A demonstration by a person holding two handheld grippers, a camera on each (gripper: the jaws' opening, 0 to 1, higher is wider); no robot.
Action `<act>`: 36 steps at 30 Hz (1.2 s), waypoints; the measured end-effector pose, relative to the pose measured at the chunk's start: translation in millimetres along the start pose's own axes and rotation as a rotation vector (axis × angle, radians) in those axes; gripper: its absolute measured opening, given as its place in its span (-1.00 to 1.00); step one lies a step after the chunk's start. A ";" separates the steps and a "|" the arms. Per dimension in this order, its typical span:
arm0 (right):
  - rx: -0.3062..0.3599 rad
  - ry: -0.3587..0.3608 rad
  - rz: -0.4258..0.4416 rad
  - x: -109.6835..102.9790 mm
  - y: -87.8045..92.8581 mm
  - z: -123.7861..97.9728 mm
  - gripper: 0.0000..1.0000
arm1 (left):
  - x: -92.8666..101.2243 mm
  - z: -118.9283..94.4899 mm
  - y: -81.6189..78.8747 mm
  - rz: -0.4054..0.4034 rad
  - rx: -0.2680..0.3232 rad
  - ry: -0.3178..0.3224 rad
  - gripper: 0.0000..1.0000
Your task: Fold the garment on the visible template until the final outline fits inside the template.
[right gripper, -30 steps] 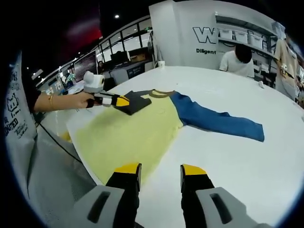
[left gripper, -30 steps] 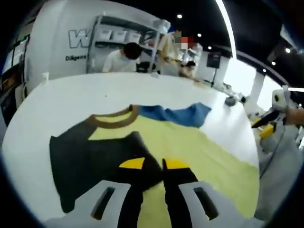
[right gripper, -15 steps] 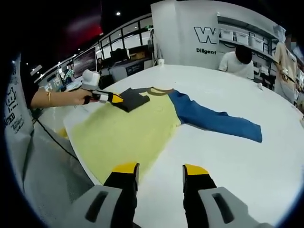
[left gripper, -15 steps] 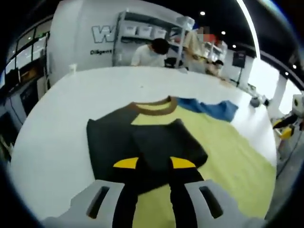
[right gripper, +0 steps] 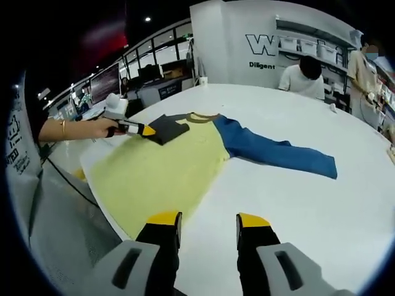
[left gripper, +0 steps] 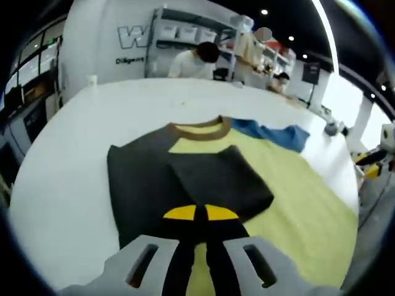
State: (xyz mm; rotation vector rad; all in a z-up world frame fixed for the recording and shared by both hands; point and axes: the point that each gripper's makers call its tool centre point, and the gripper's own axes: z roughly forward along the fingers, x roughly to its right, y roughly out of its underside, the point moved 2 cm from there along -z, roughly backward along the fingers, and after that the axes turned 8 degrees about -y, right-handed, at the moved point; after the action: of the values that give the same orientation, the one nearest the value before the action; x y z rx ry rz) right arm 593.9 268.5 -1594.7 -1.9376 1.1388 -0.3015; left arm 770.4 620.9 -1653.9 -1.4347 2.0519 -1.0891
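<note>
Colour-block long-sleeved garment (right gripper: 203, 148) spread on a white table (right gripper: 321, 209), its black sleeve (left gripper: 216, 179) folded onto the yellow body.
The left gripper (left gripper: 195, 213) has its yellow-tipped jaws pressed together on the near edge of the black sleeve; the blue sleeve (right gripper: 278, 154) extends right. The right gripper (right gripper: 208, 221) hovers with jaws spread over the near table edge.
</note>
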 end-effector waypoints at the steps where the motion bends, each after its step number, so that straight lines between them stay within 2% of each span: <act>1: 0.004 0.001 0.002 -0.1 -0.4 -0.1 -0.38 | 0.5 0.1 -3.3 -0.002 0.003 0.001 -1.00; 3: 0.003 0.001 0.003 0.0 -0.2 -0.4 -0.38 | 2.8 -2.3 -9.3 -0.006 0.015 0.009 -1.00; 5: 0.004 0.003 0.002 -0.3 -0.2 -1.2 -0.38 | 10.6 -3.7 -25.3 -0.008 0.066 0.041 -1.00; 8: 0.005 0.003 0.007 -1.2 0.1 -1.8 -0.39 | 18.9 -7.0 -38.6 0.002 0.086 0.060 -1.00; 10: 0.006 0.008 0.009 -0.9 0.5 -1.8 -0.40 | 36.0 -12.0 -55.9 0.011 0.117 0.088 -1.00; 17: 0.016 0.017 0.023 -0.1 4.1 -4.9 -0.40 | 65.0 -9.6 -77.0 -0.001 0.165 0.136 -1.00; 18: 0.019 0.020 0.028 -1.2 5.9 -7.3 -0.41 | 75.4 -8.5 -80.3 0.004 0.164 0.155 -1.00; 31: 0.038 0.050 0.065 3.8 13.2 -18.6 -0.41 | 137.2 7.3 -81.6 0.031 0.156 0.265 -1.00; 36: 0.040 0.054 0.072 4.9 13.3 -19.6 -0.41 | 149.2 14.2 -78.4 0.037 0.151 0.294 -1.00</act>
State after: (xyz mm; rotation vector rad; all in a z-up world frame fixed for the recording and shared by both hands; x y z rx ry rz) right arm 577.5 250.8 -1593.9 -1.8594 1.2259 -0.3372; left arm 769.4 466.0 -1585.9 -1.2177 2.1255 -1.4799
